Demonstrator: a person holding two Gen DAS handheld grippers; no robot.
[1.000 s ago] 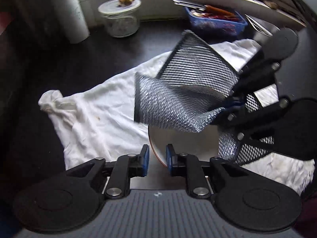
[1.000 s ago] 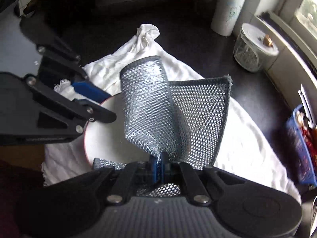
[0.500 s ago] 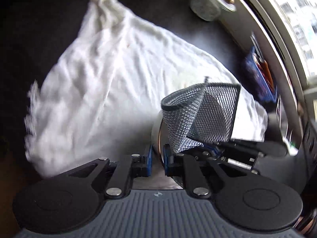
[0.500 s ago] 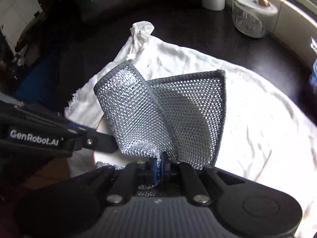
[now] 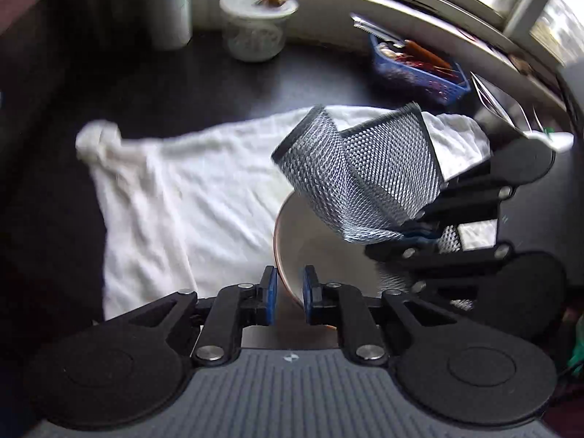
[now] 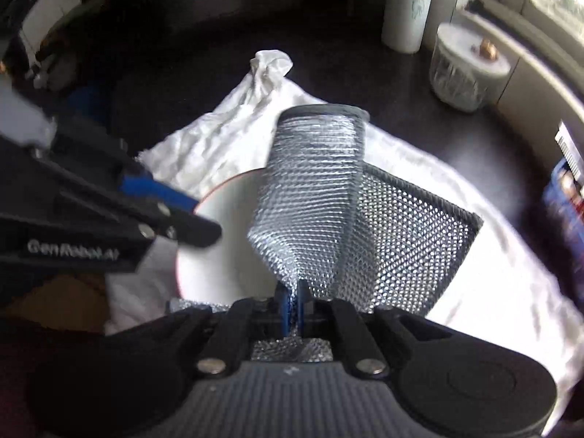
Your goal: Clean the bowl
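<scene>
Silver mesh cloth (image 6: 310, 197) pinched hard between the pressed-together pads of the right gripper (image 6: 292, 303), standing up stiff in two folded flaps over the bowl (image 6: 226, 233). Compared with half a second back, swung round in the left view: bowl (image 5: 310, 241) again seen from the near side with the window ahead, cloth (image 5: 350, 179) lifted clear of the inside instead of lying low against it. Probably a pause between scrubbing strokes, or a turn of the bowl to reach another patch; cleaning not judged finished. Left gripper (image 5: 290, 292) clamped on the near rim, one pad inside and one outside, holding the bowl tilted above the towel (image 5: 189, 204) on the dark counter (image 5: 182, 84). Hard to tell whether the bowl rests on the towel or hangs free. Bowl's bottom and far rim hidden behind mesh and the right gripper (image 5: 419, 235); any dirt left inside not visible. Motion blur over the towel's edges and the left gripper (image 6: 171, 197) in the right view. Jar (image 5: 255, 25), paper roll (image 6: 408, 3) and blue basket (image 5: 419, 69) well apart at the back.
</scene>
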